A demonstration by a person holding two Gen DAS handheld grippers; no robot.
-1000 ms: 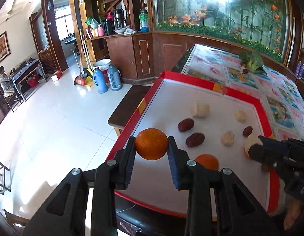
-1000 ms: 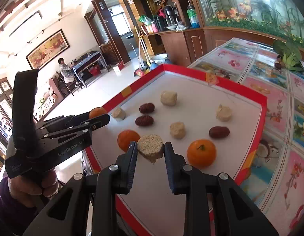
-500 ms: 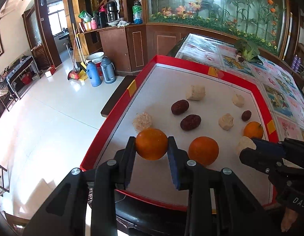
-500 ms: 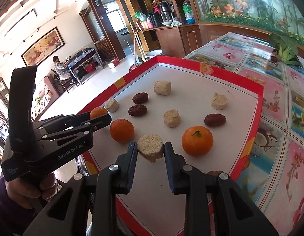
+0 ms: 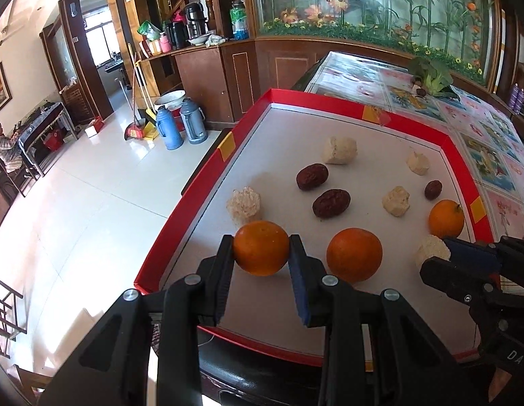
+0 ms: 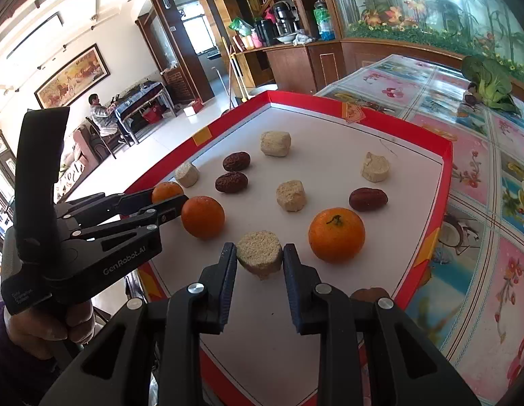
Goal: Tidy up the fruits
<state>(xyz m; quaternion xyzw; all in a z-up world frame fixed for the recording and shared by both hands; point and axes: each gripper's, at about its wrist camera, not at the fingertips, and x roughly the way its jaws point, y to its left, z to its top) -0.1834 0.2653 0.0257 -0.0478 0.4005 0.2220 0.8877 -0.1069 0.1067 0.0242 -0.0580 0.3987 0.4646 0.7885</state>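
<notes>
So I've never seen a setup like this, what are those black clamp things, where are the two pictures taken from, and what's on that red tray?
No robot here: a person holds a black two-finger clamp in each hand, with a camera on each looking along its fingers. One picture comes from the left clamp, the other from the right.

The left hand-held gripper is shut on an orange. The right hand-held gripper is shut on a pale crumbly cake. In the right view, the person's hand holds the left clamp.

On the red-rimmed tray lie two more oranges, three dark red dates and four more pale cakes. The tray sits on a flowery tablecloth.
</notes>
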